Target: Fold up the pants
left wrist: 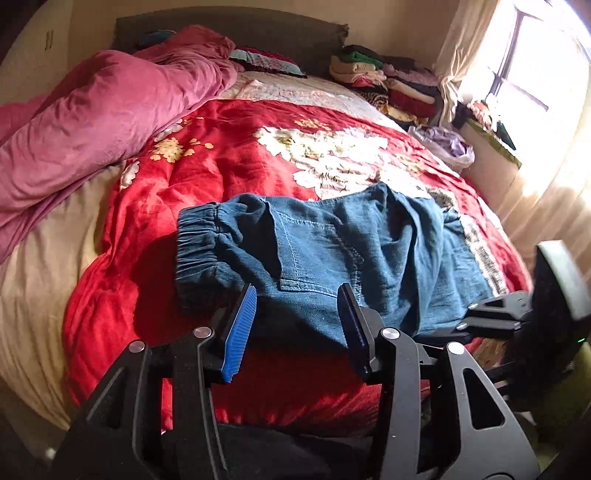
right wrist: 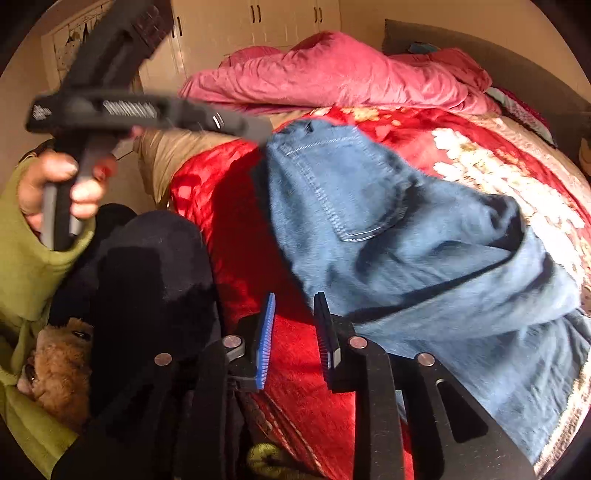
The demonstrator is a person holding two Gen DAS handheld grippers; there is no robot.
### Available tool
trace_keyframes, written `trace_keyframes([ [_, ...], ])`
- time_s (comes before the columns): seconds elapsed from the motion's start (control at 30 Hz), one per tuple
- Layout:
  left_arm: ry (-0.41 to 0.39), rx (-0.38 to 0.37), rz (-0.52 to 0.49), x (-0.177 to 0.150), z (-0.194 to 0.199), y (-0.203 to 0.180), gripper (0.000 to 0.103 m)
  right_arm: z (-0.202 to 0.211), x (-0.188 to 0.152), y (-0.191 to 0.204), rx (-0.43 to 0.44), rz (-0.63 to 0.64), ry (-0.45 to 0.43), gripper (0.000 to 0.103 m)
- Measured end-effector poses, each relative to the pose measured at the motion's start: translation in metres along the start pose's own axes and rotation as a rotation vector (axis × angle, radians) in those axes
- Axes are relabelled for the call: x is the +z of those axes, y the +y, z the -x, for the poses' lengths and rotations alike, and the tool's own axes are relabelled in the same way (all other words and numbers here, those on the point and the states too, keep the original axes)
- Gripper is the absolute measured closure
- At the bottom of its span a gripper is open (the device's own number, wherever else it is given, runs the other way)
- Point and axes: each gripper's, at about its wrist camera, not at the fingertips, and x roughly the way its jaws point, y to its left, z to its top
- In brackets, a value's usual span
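Blue denim pants (left wrist: 332, 251) lie folded across the red flowered bedspread (left wrist: 207, 155), with the elastic cuffs (left wrist: 199, 240) at the left and a back pocket facing up. My left gripper (left wrist: 297, 291) hovers at the pants' near edge, its blue-padded jaws standing open and pressing on nothing. In the right wrist view the pants (right wrist: 406, 240) spread to the right. My right gripper (right wrist: 295, 297) is open just left of their edge, with only bedspread (right wrist: 229, 206) showing between its pads. A hand (right wrist: 77, 192) in a green sleeve holds the left tool's handle.
A rumpled pink duvet (left wrist: 92, 122) fills the bed's far left. Stacks of folded clothes (left wrist: 388, 77) sit by the dark headboard (left wrist: 229, 33). A bright window (left wrist: 528, 74) is at the right. A brown plush toy (right wrist: 59, 362) and dark trouser legs (right wrist: 155, 277) are near the bed's edge.
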Motion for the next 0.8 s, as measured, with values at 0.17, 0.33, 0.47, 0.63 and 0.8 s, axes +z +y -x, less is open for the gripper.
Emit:
trace_keyframes([
  [0.17, 0.086, 0.068, -0.013, -0.008, -0.040, 0.005, 0.065, 0.025, 0.005, -0.020, -0.072, -0.066, -0.088, 0.069],
  [0.33, 0.130, 0.083, -0.001, -0.019, -0.058, 0.015, 0.065, 0.000, 0.016, -0.034, -0.083, -0.129, -0.062, 0.068],
  [0.47, 0.135, 0.079, -0.002, -0.023, -0.060, 0.015, 0.065, -0.032, 0.001, -0.050, -0.130, -0.218, 0.089, 0.067],
  [0.63, 0.116, 0.078, 0.009, -0.024, -0.057, 0.015, 0.065, -0.027, -0.005, -0.057, -0.103, -0.258, 0.067, 0.066],
  [0.8, 0.072, 0.072, 0.030, -0.026, -0.036, 0.008, 0.048, 0.013, -0.003, -0.062, -0.140, -0.253, -0.048, 0.050],
])
